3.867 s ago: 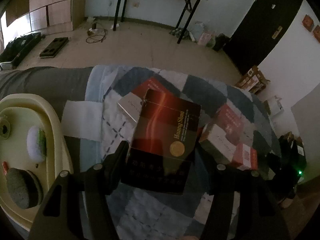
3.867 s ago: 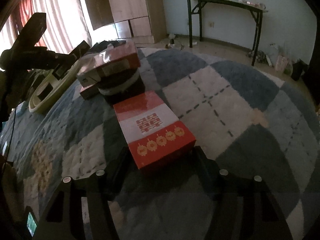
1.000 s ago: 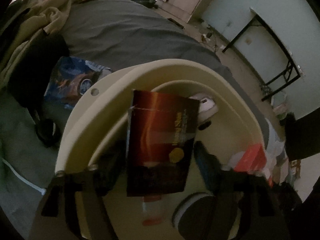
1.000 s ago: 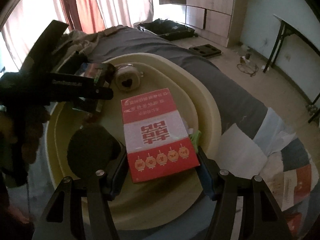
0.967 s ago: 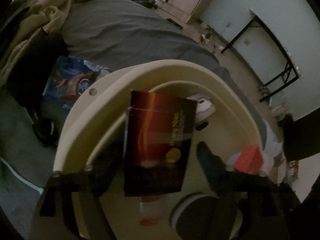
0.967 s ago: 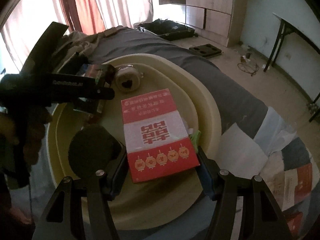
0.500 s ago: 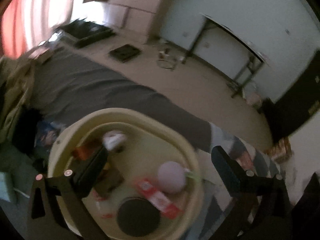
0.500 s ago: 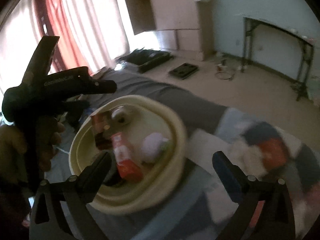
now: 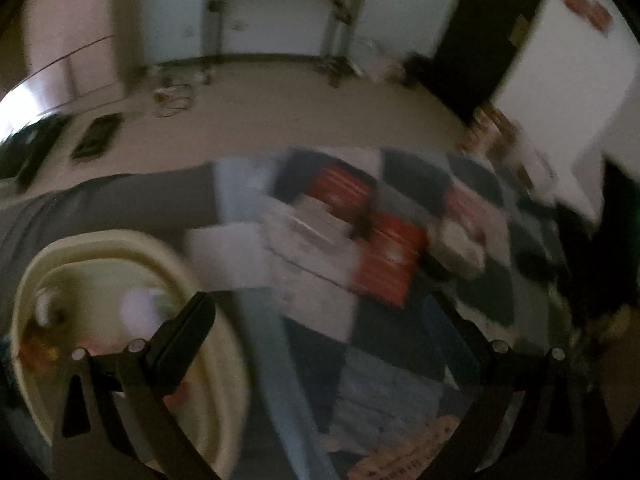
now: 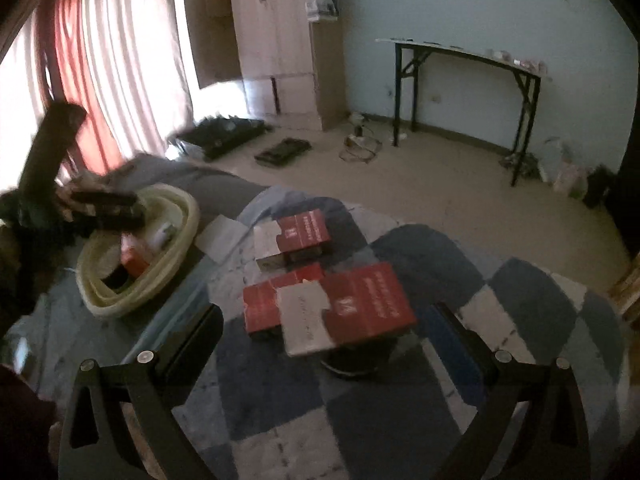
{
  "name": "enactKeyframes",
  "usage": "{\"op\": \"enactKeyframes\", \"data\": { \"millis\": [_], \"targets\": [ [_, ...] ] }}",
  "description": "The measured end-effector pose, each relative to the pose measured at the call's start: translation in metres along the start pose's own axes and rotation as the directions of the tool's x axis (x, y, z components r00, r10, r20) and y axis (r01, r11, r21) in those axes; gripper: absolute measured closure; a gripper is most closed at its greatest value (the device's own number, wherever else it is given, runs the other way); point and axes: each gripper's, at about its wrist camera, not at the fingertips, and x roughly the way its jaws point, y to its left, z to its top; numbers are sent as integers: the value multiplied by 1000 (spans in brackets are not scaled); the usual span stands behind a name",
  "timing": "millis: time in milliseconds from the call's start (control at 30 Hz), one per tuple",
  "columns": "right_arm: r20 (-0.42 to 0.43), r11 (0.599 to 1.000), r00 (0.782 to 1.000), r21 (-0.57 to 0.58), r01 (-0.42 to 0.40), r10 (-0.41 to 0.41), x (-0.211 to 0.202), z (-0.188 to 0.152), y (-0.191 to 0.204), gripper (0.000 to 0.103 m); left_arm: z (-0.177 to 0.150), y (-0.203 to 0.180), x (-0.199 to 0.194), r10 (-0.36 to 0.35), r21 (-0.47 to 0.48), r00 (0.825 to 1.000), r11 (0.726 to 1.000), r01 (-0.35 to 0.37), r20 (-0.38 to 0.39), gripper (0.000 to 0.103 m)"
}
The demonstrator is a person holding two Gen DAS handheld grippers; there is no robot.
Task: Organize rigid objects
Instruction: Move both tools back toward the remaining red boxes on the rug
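Between the right gripper (image 10: pixel 326 322) fingers nothing is held: jaws wide, having just been opening, empty over the checked quilt (image 10: pixel 400 420). Straight ahead and close lies the big red-and-white box (image 10: pixel 348 308), perched on a dark round thing under it, long axis running left-right across the jaws and slightly tilted, so the wrist likely needs a roll or a grab across the short side. Touching its left edge is a second red box (image 10: pixel 262 304); farther out a third red-and-white box (image 10: pixel 292 240). Well off to the left sits the cream basin (image 10: pixel 138 300), already holding a red box and other small items.

Left gripper (image 9: pixel 320 316) also wide and empty, jaws just been opening too; view heavily blurred. It hangs beside the basin (image 9: pixel 224 360), which fills its lower left, with the boxes (image 9: pixel 384 264) ahead and to the right, farther off than from the right tool. In the right wrist view the left gripper (image 10: pixel 100 204) sits over the basin's far rim.

Judgement: right hand is nearer the big box and should take it; basin lies to its left for the drop.
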Motion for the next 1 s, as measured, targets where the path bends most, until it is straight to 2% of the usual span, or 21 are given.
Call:
{"op": "enactKeyframes", "data": {
  "millis": [100, 267, 467, 533, 700, 833, 1000],
  "targets": [
    [-36, 1000, 999, 10, -13, 14, 11, -5, -20, 0, -10, -25, 31, -49, 95, 997, 994, 55, -67, 0],
    [-68, 999, 997, -46, -26, 23, 24, -5, -23, 0, -9, -42, 81, 72, 180, 978, 983, -37, -195, 0],
    [-61, 995, 997, -90, -52, 46, 44, 2, -19, 0, 4, -61, 106, -1, 213, 980, 976, 44, -198, 0],
    [-70, 993, 997, -111, -46, 38, 51, 2, -18, 0, 9, -66, 113, 21, 245, 980, 969, 29, -199, 0],
    [-98, 990, 994, -133, -54, 42, 67, 5, -22, 0, 19, -70, 133, 18, 278, 978, 960, 42, -207, 0],
    [-85, 990, 994, -122, -75, 65, 70, 8, -22, 0, 20, -64, 140, 12, 255, 980, 966, 40, -200, 0],
    [-107, 989, 989, -105, -109, 98, 75, 3, -24, 0, 17, -63, 142, 14, 261, 982, 965, 36, -189, 0]
  ]
}}
